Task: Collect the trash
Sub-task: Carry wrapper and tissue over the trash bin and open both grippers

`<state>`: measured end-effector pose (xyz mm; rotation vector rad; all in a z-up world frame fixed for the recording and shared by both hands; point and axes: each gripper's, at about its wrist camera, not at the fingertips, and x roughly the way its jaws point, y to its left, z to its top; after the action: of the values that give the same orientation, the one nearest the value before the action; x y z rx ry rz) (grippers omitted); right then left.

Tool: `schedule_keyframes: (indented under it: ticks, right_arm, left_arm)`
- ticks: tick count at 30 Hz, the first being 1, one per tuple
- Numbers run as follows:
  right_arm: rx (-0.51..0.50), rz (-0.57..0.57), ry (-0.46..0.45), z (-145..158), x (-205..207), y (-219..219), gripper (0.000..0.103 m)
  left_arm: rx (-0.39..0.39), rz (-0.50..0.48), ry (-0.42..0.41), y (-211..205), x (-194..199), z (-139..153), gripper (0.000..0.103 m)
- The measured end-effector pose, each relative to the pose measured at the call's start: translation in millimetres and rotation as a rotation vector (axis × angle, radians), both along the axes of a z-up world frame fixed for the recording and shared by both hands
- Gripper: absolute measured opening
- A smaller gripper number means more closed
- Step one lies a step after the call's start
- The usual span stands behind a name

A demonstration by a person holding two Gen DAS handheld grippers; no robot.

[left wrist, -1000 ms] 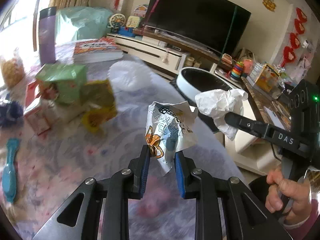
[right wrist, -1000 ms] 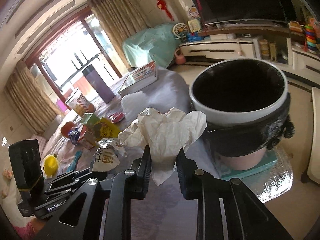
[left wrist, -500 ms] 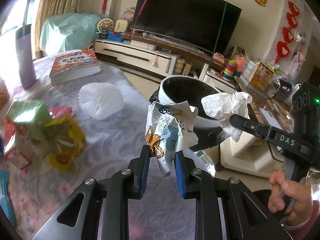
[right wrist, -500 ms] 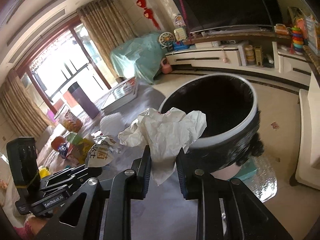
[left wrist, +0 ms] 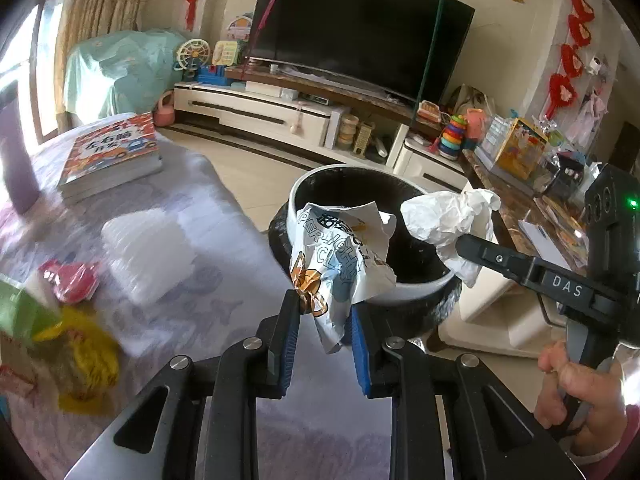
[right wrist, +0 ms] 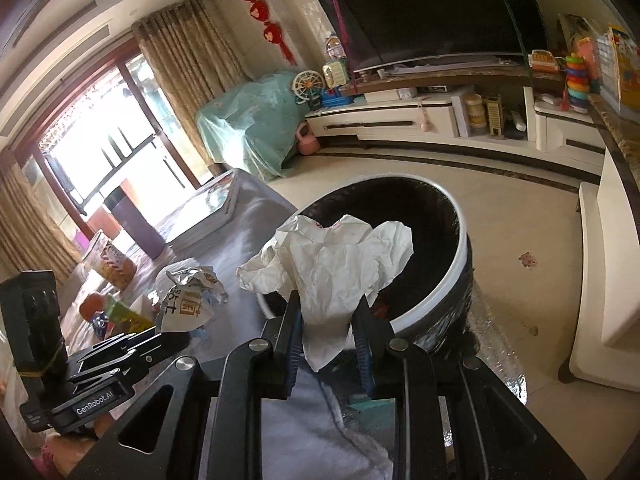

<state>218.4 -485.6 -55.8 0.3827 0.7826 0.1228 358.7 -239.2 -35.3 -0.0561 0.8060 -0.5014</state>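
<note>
My left gripper is shut on a crumpled printed snack wrapper and holds it at the near rim of a round bin with a white rim and black inside. My right gripper is shut on a crumpled white paper and holds it over the bin's near rim. In the left wrist view the right gripper reaches in from the right with the white paper above the bin's opening. The wrapper also shows in the right wrist view.
The bin stands on the floor beside a table with a purple cloth. On the table lie a book, a white lumpy packet, red, green and yellow packets and a purple bottle. A TV cabinet is beyond.
Both grippers have moved right, away from the table's middle, toward the bin. The wrapper and the white paper now hang at the bin's rim. Both stay gripped.
</note>
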Motion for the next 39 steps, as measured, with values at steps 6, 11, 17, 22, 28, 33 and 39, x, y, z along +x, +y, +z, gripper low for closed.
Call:
schedule_keyframes:
  ticks: [6, 11, 17, 22, 28, 33, 39]
  right_arm:
    - [-0.007, -0.005, 0.01, -2, 13, -8, 0.024]
    - [-0.014, -0.008, 0.027, -5, 20, -13, 0.024]
    - [-0.016, -0.016, 0.042, -9, 27, -20, 0.024]
    - [-0.012, -0.018, 0.059, -12, 33, -25, 0.024]
    - [-0.012, -0.016, 0.068, -14, 39, -25, 0.024]
    - [-0.023, -0.013, 0.073, -15, 44, -26, 0.025]
    - [-0.032, -0.013, 0.081, -15, 49, -30, 0.027]
  left_arm:
    - [0.011, -0.014, -0.004, -18, 20, 1, 0.023]
    - [0.024, -0.026, -0.005, -29, 33, 0, 0.023]
    - [0.035, -0.029, 0.007, -41, 46, -5, 0.023]
    - [0.04, -0.029, 0.017, -49, 54, -8, 0.024]
    - [0.049, -0.036, 0.026, -58, 61, -9, 0.024]
    - [0.061, -0.045, 0.025, -65, 66, -10, 0.025]
    - [0.077, -0.048, 0.029, -73, 72, -12, 0.025]
